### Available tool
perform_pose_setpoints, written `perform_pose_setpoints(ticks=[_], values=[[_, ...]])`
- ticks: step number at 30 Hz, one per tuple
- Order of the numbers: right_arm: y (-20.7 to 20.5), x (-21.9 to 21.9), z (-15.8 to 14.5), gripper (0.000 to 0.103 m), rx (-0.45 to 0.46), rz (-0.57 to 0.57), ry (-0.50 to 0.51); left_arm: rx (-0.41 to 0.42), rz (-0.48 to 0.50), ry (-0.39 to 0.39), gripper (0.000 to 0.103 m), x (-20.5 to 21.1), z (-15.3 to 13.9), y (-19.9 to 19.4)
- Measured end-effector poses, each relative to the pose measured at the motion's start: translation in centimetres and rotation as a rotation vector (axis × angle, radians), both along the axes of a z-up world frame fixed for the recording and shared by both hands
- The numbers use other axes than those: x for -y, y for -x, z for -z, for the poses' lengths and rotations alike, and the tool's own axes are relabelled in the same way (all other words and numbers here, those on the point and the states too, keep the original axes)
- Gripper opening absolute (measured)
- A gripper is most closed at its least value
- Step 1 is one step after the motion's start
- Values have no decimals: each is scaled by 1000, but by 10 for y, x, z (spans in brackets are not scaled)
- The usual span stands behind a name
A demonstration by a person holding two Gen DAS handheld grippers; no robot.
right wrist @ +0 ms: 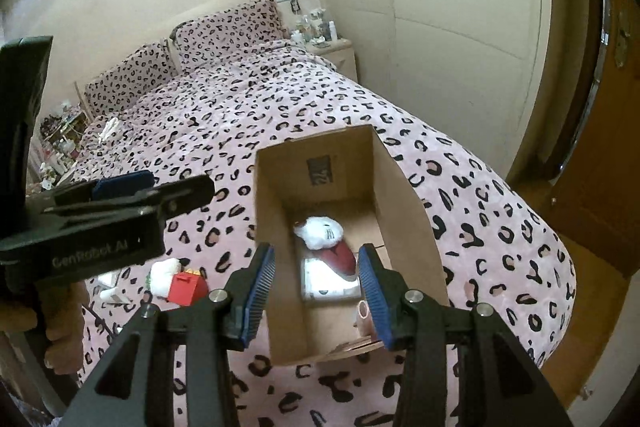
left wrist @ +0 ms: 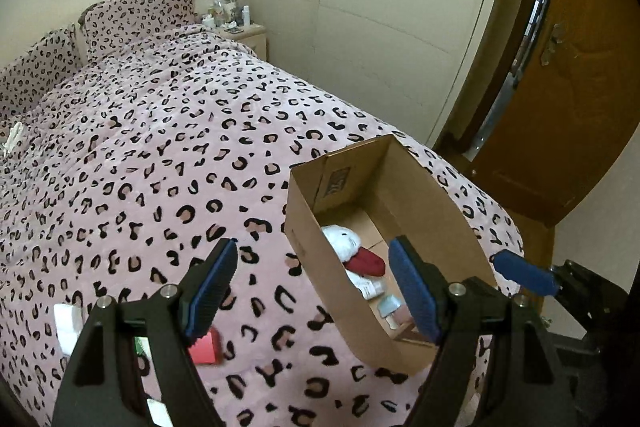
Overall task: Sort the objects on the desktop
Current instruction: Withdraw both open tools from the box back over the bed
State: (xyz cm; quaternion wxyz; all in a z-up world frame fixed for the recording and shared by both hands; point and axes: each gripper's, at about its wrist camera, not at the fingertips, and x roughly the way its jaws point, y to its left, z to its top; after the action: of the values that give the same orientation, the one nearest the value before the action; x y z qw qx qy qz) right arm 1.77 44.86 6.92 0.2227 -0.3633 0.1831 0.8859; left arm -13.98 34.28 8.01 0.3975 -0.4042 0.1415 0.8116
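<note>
Setting: a bed with a pink leopard-print duvet (right wrist: 320, 99) serves as the work surface; a nightstand (left wrist: 244, 35) crowded with bottles stands at 12 o'clock beside the pillows.
Cardboard box (right wrist: 404, 195): open-topped, lying on the duvet near the foot of the bed, at about 4 o'clock in the left wrist view (left wrist: 308, 227).
Already sorted: inside the box lie a white plush toy (right wrist: 320, 231) with a red part (right wrist: 344, 259) touching it, a white flat packet (right wrist: 324, 281) beneath them, and a small pink item (right wrist: 364, 313) at the near end.
Still outside: a red house-shaped box (right wrist: 186, 287) with a yellow emblem and a white soft toy (right wrist: 166, 271) just beside it lie on the duvet at 9 o'clock from the cardboard box; a white item (left wrist: 68, 323) shows behind the left finger, too blurred to name.
Left gripper (left wrist: 316, 291): fingers wide apart, holding nothing, above the duvet beside the box.
Right gripper (right wrist: 316, 291): fingers apart, holding nothing, over the box's near end.
Progress: judged roughly past halfway; at least two or three items seem left.
</note>
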Motion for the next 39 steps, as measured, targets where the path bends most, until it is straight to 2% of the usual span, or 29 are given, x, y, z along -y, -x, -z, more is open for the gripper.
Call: perform_pose_setpoints(ticks=[7, 11, 19, 28, 39], values=[[-12, 19, -15, 45, -2, -26, -15, -12, -36, -2, 79, 28, -11, -25], [-21, 35, -16, 45, 0, -52, -16, -19, -109, 13, 79, 59, -8, -38], [-32, 79, 3, 45, 27, -141, -3, 22, -295, 48, 79, 150, 16, -62], [-20, 145, 24, 45, 55, -278, 26, 59, -463, 82, 79, 242, 41, -83], [3, 216, 35, 45, 76, -429, 39, 97, -597, 82, 79, 314, 55, -91]])
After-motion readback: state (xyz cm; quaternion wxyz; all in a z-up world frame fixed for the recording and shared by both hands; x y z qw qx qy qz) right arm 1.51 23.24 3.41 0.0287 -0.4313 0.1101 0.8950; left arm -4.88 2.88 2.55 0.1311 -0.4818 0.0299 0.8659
